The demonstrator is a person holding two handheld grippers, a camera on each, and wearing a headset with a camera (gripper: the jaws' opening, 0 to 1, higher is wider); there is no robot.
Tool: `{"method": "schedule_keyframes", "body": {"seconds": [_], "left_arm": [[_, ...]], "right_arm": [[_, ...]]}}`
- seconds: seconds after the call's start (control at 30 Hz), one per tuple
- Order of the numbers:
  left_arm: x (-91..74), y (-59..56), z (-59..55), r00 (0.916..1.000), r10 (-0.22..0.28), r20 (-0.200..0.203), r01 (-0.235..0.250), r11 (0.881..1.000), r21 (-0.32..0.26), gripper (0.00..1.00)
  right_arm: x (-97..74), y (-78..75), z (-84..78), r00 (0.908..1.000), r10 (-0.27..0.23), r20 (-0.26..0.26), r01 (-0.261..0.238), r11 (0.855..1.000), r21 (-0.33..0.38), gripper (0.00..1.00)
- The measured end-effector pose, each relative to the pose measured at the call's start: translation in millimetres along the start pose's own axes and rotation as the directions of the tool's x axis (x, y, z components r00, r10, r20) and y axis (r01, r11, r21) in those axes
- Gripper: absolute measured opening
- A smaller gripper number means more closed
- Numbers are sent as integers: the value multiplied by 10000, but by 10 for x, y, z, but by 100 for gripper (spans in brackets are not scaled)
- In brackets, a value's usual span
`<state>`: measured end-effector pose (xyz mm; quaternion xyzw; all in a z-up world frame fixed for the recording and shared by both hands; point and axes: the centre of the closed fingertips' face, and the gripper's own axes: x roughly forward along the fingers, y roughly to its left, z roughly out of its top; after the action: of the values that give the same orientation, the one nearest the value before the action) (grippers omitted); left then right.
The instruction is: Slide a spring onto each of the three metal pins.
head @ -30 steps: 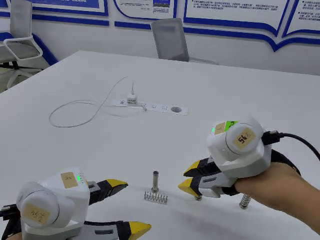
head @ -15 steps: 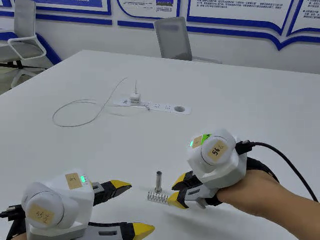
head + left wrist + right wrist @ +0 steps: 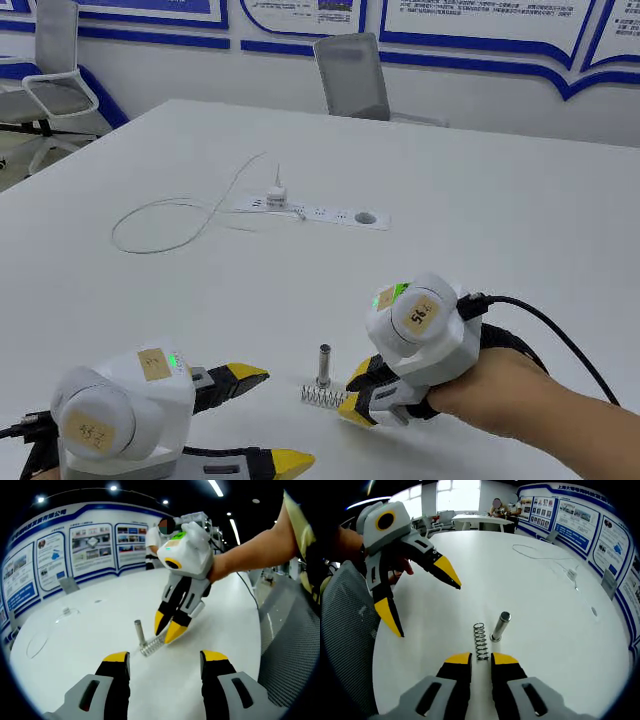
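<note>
Right gripper (image 3: 352,393) low over a loose spring (image 3: 318,396) beside a bare metal pin (image 3: 324,364)
On the white surface (image 3: 480,220) the pin stood upright, and the spring lay flat at its foot, at about 6 o'clock in the head view. The right gripper sat at 3 o'clock of the spring; its narrow jaws flanked the spring's near end in the right gripper view, though contact could not be told. The left gripper (image 3: 278,418) hung at 8 o'clock of the pin, well apart from it, with jaws spread wide and nothing between them. A power strip (image 3: 320,213) lay far off at 12 o'clock
</note>
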<state>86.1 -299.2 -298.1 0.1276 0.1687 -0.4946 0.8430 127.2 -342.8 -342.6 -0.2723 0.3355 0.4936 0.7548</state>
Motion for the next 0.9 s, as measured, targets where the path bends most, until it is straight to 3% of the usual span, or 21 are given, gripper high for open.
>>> {"method": "schedule_keyframes", "body": {"seconds": [0.47,0.9], "left_arm": [[-5,-3,-14,10000,-37,-74,37,10000,14,57],[11,-38,-26,9998,-114,-178,116,9999,124,56]], "right_arm": [[94,23,-37,9996,221,-163,-219,9997,121,13],[35,89,-64,9988,375,-308,-369,9992,179,11]]}}
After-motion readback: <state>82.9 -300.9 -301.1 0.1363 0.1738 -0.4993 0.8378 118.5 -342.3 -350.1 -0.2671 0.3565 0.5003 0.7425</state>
